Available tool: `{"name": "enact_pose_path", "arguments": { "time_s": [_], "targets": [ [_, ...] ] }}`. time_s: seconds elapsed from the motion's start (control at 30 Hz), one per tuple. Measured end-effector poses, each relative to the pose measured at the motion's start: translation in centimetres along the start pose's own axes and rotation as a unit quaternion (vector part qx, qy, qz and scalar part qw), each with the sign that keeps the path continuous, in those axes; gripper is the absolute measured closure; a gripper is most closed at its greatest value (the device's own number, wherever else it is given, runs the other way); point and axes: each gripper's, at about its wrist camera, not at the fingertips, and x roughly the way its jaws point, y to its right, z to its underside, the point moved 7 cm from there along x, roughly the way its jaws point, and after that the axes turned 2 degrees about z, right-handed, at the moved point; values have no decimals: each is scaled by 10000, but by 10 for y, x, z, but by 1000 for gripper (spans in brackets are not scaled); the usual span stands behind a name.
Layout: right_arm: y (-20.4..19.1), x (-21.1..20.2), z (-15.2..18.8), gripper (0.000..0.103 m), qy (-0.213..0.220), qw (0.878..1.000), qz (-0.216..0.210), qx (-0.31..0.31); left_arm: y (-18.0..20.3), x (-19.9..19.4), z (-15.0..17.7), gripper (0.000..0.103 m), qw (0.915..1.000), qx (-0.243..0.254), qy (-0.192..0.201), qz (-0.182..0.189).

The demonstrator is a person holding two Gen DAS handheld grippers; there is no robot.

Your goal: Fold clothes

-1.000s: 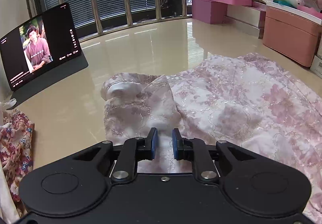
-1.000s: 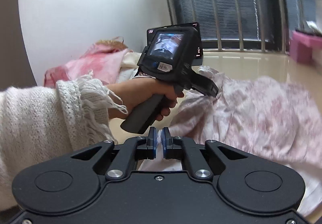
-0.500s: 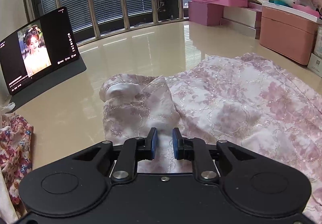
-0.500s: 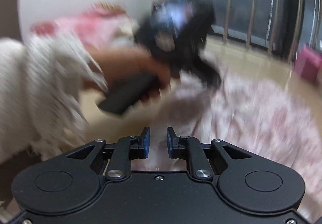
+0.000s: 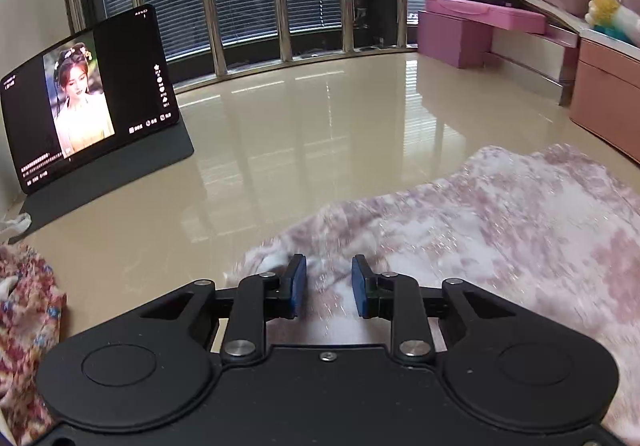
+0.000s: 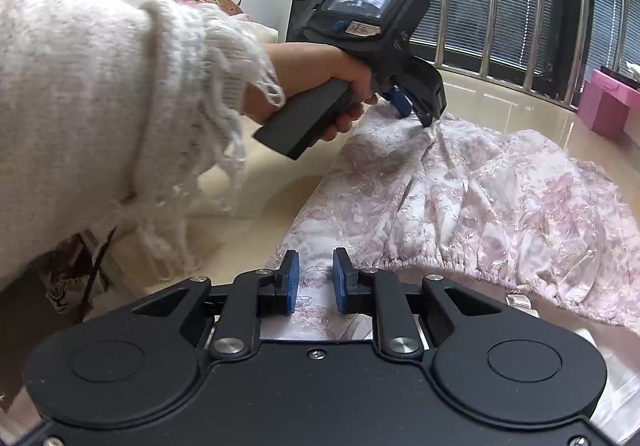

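pink floral garment (image 6: 480, 197) spread on the glossy floor (image 5: 320, 133). right gripper (image 6: 314, 282) fingers slightly apart, just opened, the garment's near edge between them, unpinched. left gripper (image 5: 328, 286) fingers have just been opening over its far corner.

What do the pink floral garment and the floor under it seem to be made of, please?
Pink floral garment: seemingly thin woven fabric, perhaps brocade, with glinting metallic thread; it gathers in soft pleats. Floor: hard, glossy beige tile or polished stone, mirroring the window bars.
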Motion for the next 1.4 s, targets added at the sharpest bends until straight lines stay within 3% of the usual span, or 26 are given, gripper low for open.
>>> {"name": "enact_pose_path", "arguments": {
  "time_s": [0.1,0.17,0.23,0.3,0.4,0.5,0.57,0.7,0.77,0.87,0.97,1.17,1.23,1.4],
  "targets": [
    [-2,-1,0,83,24,10000,9,-44,2,0,-4,75,10000,7,-33,-32],
    [-2,-2,0,83,14,10000,-18,-54,3,-4,-7,62,10000,32,-34,-74],
    [-1,-2,-1,81,9,10000,-96,4,7,-19,-11,22,9997,29,170,-143],
    [2,-4,-2,72,26,9994,-294,196,10,-37,-16,1,9987,-5,463,-202],
    [13,-26,-15,57,419,9957,-514,650,14,-65,-21,0,9979,-110,625,-101],
    [35,-62,-29,41,902,9878,-629,1103,19,-89,-20,0,9986,-193,496,7],
    [60,-81,-33,41,1049,9821,-553,1463,22,-107,-18,0,9988,-201,439,28],
    [129,-105,-14,39,1014,9673,120,2322,33,-145,-11,0,9987,-204,424,168],
    [166,-111,7,39,822,9539,611,2822,39,-161,-6,0,9988,-183,400,225],
    [205,-114,37,39,615,9301,907,3505,53,-175,9,0,9989,-32,401,239],
    [219,-113,58,39,476,9163,882,3878,66,-183,23,0,9991,7,313,296],
    [221,-100,75,40,185,9112,739,4048,93,-198,34,0,9994,76,60,341],
    [220,-95,77,49,178,9072,593,4160,101,-206,35,0,9992,169,31,352],
    [231,-87,81,52,260,8878,295,4585,120,-224,29,0,9987,300,-11,413]
  ]
}}
